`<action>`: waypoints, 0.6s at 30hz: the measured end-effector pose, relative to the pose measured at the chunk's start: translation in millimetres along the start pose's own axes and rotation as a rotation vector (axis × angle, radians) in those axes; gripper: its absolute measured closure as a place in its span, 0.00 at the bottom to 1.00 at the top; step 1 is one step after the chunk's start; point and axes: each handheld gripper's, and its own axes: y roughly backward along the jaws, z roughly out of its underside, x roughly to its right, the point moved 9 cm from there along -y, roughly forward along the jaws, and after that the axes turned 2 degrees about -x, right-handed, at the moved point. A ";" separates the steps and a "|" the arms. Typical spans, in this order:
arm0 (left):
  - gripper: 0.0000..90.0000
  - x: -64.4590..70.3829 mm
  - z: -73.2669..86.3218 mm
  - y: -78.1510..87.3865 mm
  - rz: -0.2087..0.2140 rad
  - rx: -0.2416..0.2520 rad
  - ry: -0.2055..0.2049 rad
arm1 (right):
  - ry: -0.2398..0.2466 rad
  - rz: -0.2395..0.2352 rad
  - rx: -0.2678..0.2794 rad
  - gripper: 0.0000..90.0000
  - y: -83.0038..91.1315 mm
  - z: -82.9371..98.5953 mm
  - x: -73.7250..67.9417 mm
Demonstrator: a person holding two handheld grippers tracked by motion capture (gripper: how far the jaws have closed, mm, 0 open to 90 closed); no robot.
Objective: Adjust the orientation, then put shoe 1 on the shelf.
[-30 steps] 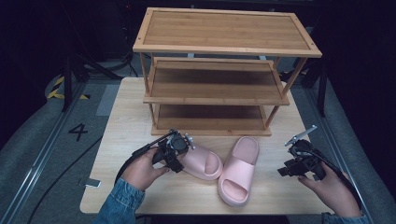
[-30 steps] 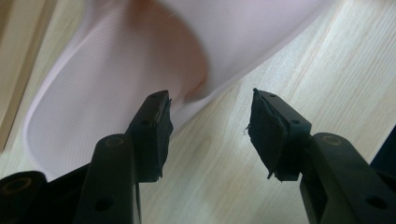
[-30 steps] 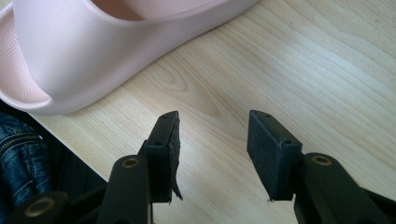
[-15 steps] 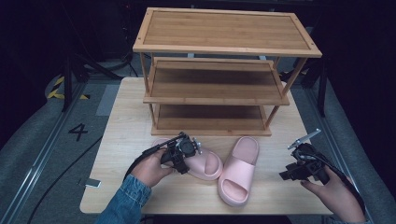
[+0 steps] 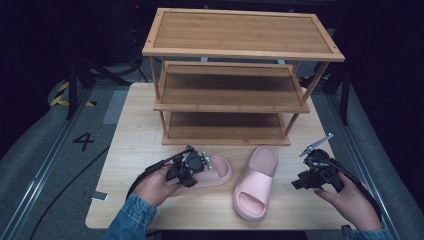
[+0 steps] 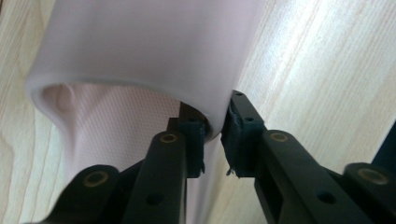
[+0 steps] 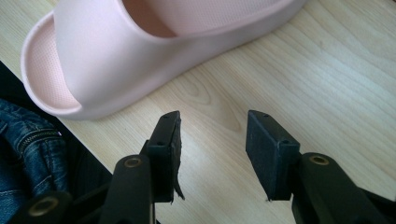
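A three-tier bamboo shoe rack is stood at the far half of a pale wooden table, its shelves bare. Just before it, two pink foam slide sandals are laid on the tabletop: the left pink slide lying across, the right pink slide angled toward the near edge.

The left gripper is set at the left pink slide, and in the left gripper view its jaws are seen clenched on the rim of the strap, one pad inside the opening and one outside. The right gripper is held well apart from the right pink slide, jaws released and empty above bare wood.

The step in hand is judged to be lifting the left slide for a shelf. The grip is thin and off-centre, so the shoe may swing; a slow, level lift is advised, and the sole should be cleared over the shelf's front lip before being lowered.
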 end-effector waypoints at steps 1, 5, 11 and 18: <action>0.93 1.4 1.5 1.6 0.031 -0.002 0.037 | 0.004 -0.004 0.001 0.62 -0.6 -1.8 -0.6; 0.93 1.6 6.8 6.5 0.065 -0.010 0.137 | 0.011 -0.022 -0.005 0.63 -1.6 -5.8 -2.2; 0.93 8.8 9.2 20.0 0.084 -0.010 0.160 | 0.022 -0.030 -0.002 0.63 -0.9 -10.7 -5.1; 0.93 11.3 6.7 39.6 0.095 0.009 0.167 | 0.019 -0.028 0.003 0.63 2.0 -11.7 -4.5</action>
